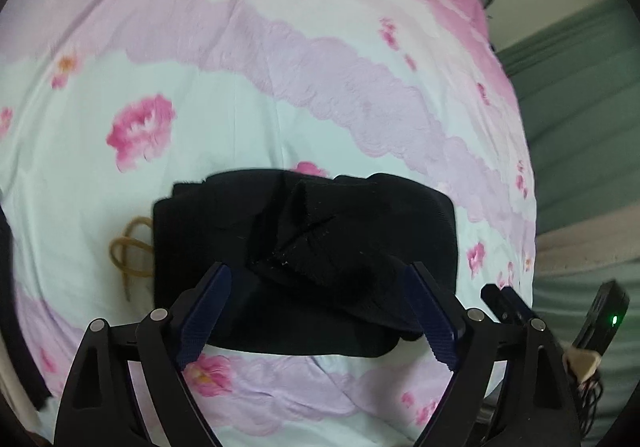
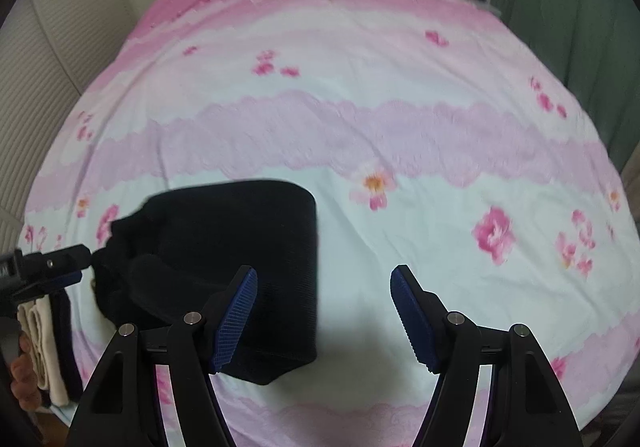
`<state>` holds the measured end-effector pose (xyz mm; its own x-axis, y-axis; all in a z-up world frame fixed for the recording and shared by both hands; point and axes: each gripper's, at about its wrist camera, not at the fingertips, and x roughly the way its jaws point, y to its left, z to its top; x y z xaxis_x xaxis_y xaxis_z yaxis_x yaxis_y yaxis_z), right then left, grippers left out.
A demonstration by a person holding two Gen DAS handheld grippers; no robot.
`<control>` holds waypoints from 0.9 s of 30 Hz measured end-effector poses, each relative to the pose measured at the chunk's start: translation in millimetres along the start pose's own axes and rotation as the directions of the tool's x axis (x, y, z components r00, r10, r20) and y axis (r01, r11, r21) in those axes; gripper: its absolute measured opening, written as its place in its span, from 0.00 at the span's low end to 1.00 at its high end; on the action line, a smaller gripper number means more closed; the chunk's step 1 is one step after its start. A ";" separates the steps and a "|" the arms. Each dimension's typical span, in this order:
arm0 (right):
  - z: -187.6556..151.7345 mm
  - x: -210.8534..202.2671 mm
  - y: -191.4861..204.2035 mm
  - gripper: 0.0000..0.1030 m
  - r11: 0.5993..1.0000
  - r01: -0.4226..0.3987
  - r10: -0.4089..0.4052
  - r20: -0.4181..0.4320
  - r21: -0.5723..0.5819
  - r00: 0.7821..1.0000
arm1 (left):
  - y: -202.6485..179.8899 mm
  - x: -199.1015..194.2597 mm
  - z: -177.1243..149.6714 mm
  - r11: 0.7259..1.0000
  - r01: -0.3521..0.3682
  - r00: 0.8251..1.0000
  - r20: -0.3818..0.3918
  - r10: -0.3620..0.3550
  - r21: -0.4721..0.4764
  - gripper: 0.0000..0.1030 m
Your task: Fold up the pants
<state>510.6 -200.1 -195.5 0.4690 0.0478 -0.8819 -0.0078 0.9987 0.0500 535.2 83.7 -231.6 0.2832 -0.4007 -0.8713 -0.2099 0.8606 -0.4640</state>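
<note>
The black pants point(image 1: 304, 247) lie folded into a compact bundle on the floral bed cover point(image 1: 240, 107). A loose corner sticks up on top of the bundle. My left gripper point(image 1: 320, 279) is open, its blue pads spread over the near edge of the pants, holding nothing. In the right wrist view the pants point(image 2: 240, 247) lie left of centre. My right gripper point(image 2: 324, 283) is open and empty, its left finger over the pants' right edge. The left gripper point(image 2: 60, 267) shows at the far left, at the bundle's rumpled end.
A tan cord loop point(image 1: 132, 251) lies on the cover just left of the pants. The right gripper's tip point(image 1: 508, 303) shows at the right. Folded cream and dark clothes point(image 2: 44, 347) are stacked at the bed's left edge. Green curtain point(image 2: 560, 7) hangs at the right.
</note>
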 end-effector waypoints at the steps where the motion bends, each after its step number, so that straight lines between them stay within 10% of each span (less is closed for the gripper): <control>1: 0.3 5.0 -2.3 0.68 1.000 -0.007 0.007 -0.007 0.004 1.000 | 0.8 6.5 0.1 1.000 0.000 1.000 -0.014 -0.001 -0.017 0.86; 27: -20.1 77.4 -18.6 0.68 0.991 -0.103 0.113 -0.130 0.082 0.985 | 28.5 73.1 -7.7 0.998 0.043 0.997 0.067 -0.040 -0.036 0.95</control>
<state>529.3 -214.7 -274.1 0.3460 0.1621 -0.9241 0.0168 0.9837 0.1788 542.7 76.6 -309.7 0.3534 -0.4131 -0.8393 -0.2307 0.8310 -0.5062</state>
